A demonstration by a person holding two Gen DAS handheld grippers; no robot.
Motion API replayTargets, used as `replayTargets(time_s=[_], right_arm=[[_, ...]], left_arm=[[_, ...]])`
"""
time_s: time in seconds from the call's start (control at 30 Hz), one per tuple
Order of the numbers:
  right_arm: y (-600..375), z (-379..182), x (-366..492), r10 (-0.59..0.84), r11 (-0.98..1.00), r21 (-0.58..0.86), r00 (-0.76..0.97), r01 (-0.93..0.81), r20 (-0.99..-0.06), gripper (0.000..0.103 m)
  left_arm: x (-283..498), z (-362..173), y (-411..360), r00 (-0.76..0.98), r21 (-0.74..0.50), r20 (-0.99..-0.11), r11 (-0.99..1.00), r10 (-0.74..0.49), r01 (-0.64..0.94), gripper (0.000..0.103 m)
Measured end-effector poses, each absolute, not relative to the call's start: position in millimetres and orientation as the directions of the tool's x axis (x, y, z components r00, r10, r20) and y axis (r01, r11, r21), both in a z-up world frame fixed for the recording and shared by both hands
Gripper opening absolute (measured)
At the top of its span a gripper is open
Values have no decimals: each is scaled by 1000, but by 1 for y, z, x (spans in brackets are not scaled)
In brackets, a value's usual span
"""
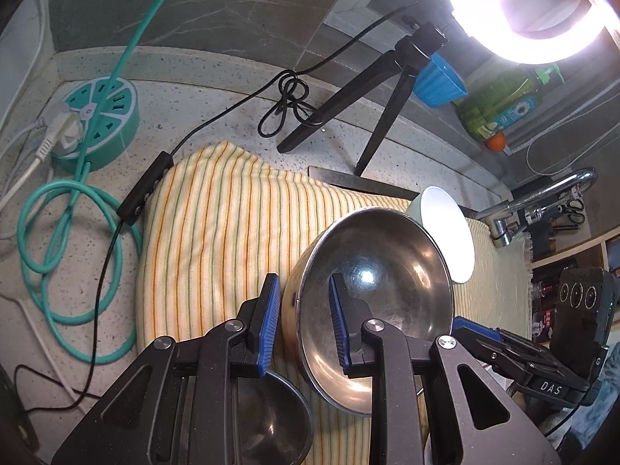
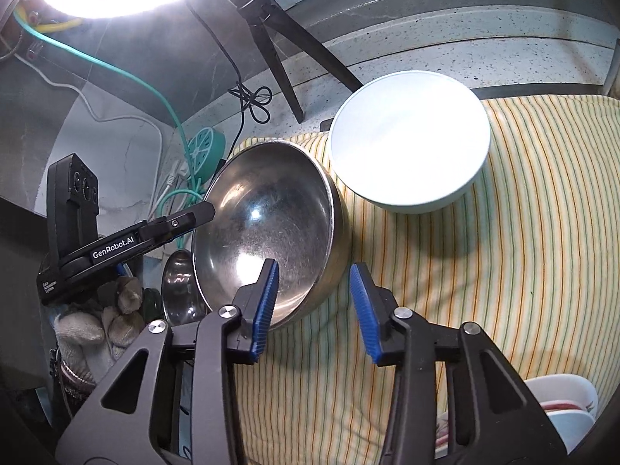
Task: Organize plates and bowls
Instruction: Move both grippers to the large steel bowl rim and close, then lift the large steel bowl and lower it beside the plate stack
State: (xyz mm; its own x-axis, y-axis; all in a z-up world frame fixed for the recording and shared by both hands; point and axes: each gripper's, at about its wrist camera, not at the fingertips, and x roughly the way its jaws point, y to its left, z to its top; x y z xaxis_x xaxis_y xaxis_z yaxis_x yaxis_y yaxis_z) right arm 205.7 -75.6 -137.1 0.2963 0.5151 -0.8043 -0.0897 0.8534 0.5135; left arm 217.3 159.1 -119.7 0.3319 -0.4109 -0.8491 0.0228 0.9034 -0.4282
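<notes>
A large steel bowl (image 1: 372, 302) (image 2: 267, 228) stands tilted on the striped cloth (image 1: 217, 240) (image 2: 523, 252). My left gripper (image 1: 304, 325) is open and straddles its near rim, one finger outside and one inside. My right gripper (image 2: 314, 310) is open and straddles the opposite rim the same way; it shows in the left wrist view (image 1: 503, 348). A white bowl (image 1: 449, 232) (image 2: 410, 143) sits on the cloth just behind the steel bowl. A smaller steel bowl (image 1: 271, 422) (image 2: 180, 290) lies low beside the large one.
A ring light on a black tripod (image 1: 348, 100) (image 2: 279, 38) stands behind the cloth. A teal power strip (image 1: 100, 116) with coiled cables lies on the counter at left. A faucet (image 1: 542, 193) is at right. White dishes (image 2: 562, 410) sit at the cloth's near right edge.
</notes>
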Motion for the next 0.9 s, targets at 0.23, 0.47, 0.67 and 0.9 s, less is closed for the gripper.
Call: replayTargets(time_s=[0.23, 0.47, 0.67, 0.9], right_arm=[[-70, -146, 211, 507, 859, 504, 274, -86, -817, 21], [-70, -145, 211, 510, 857, 507, 270, -87, -817, 21], [-71, -144, 209, 513, 856, 509, 269, -89, -815, 21], [-72, -141, 207, 511, 858, 503, 272, -103, -815, 21]], left_arm=[[221, -124, 151, 317, -413, -858, 910, -403, 37, 22], [221, -124, 151, 317, -411, -860, 911, -399, 33, 22], [220, -120, 148, 329, -409, -857, 912, -397, 35, 22], [216, -116, 146, 336, -406, -856, 913, -394, 37, 22]])
